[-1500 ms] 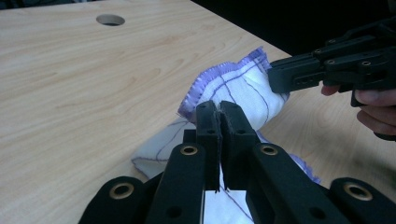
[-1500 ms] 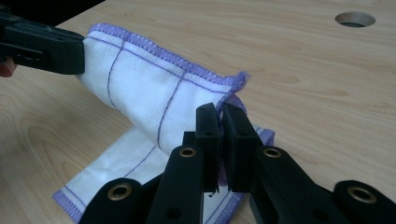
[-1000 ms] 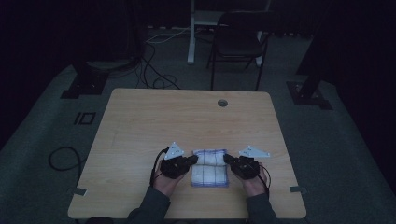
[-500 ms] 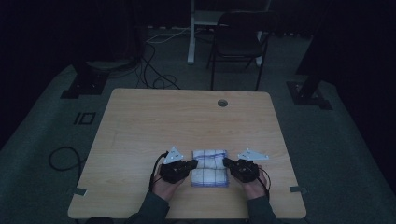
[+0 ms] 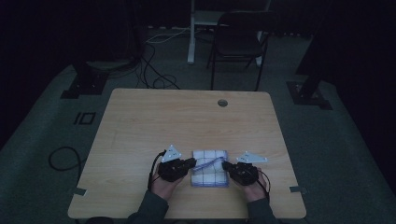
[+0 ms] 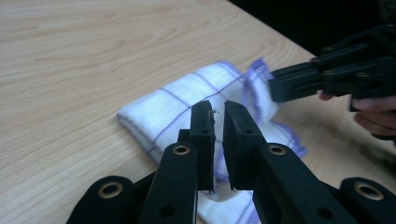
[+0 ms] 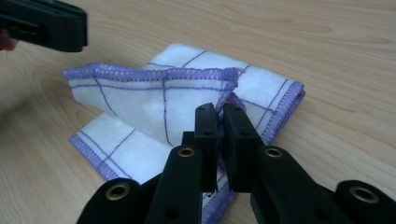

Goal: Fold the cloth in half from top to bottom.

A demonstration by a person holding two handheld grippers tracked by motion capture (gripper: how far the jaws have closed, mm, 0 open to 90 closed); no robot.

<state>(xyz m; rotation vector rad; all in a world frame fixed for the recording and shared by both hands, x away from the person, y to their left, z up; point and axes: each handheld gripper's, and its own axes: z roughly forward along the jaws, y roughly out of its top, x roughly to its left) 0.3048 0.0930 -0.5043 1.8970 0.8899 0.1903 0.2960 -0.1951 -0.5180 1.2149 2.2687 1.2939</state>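
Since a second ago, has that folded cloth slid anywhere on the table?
No. In the high view the cloth lies at the same spot near the table's front edge, in line below the round hole.

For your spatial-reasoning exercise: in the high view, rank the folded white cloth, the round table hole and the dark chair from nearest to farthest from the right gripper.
1. Folded white cloth with purple lines, beside the right gripper.
2. Round hole in the wooden table, far edge.
3. Dark chair, beyond the table.

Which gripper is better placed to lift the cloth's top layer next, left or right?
Right, probably. The right gripper pinches the cloth at a raised purple hem, while the left gripper has just been opening, a gap showing between its jaws.
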